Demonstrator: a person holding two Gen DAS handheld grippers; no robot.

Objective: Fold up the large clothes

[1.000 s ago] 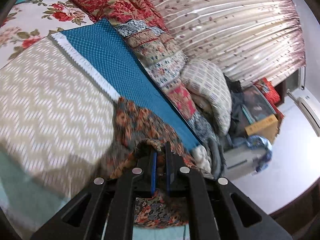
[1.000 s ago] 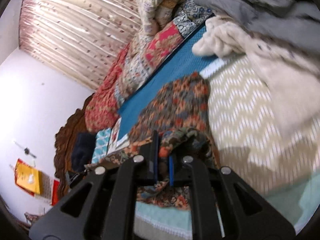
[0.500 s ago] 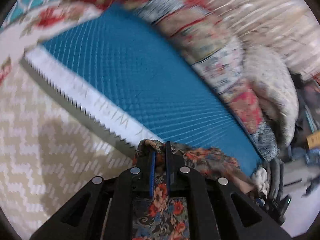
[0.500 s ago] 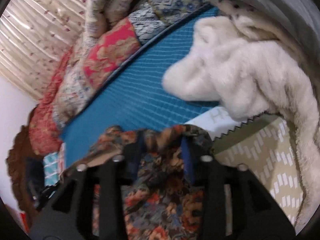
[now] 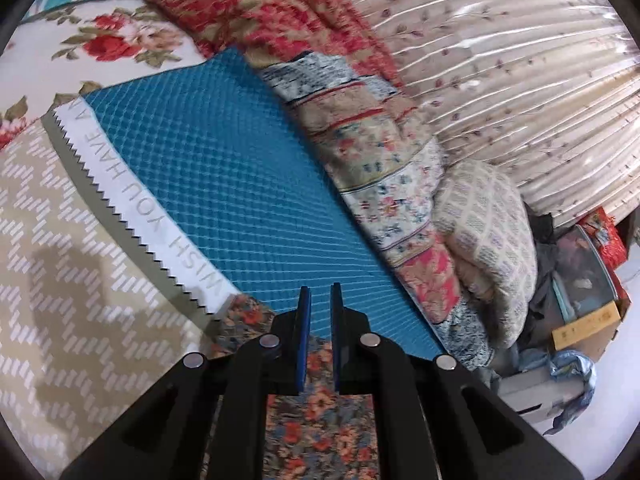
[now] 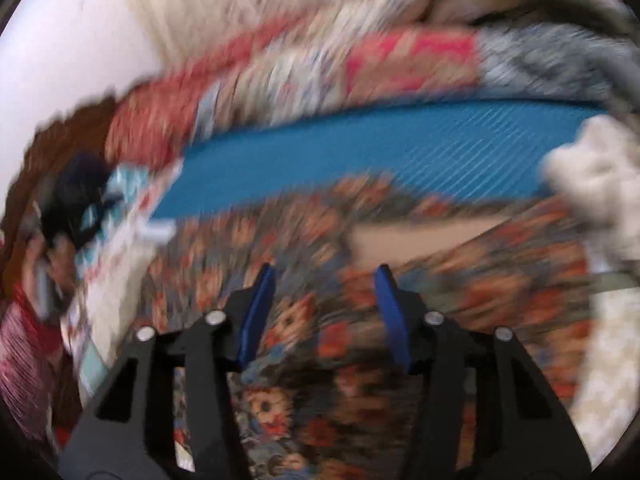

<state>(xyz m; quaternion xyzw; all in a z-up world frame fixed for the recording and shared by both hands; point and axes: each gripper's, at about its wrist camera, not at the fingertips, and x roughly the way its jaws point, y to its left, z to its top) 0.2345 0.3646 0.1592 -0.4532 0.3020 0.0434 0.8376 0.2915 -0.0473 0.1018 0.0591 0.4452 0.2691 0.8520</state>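
Note:
A floral garment in orange, red and blue [image 5: 320, 420] lies on the bed below my left gripper [image 5: 319, 294]. Its jaws stand a narrow gap apart with nothing between them, tips over the blue quilted cover [image 5: 208, 168]. In the blurred right wrist view the same garment [image 6: 304, 320] spreads under my right gripper [image 6: 325, 276], whose jaws are wide apart and empty. A fold of the garment shows pale bedding through a gap beside it.
A beige zigzag bedspread [image 5: 60, 280] lies at left, with a white lettered border [image 5: 132, 208]. Patchwork quilts and pillows [image 5: 380, 140] are piled along the curtain [image 5: 500, 60]. A fluffy white blanket [image 6: 596, 176] sits at right. Boxes [image 5: 584, 320] stand beside the bed.
Both grippers carried the garment toward the blue cover and let go. The right jaws opened wide; the left jaws parted slightly. The garment now lies flat beneath them.

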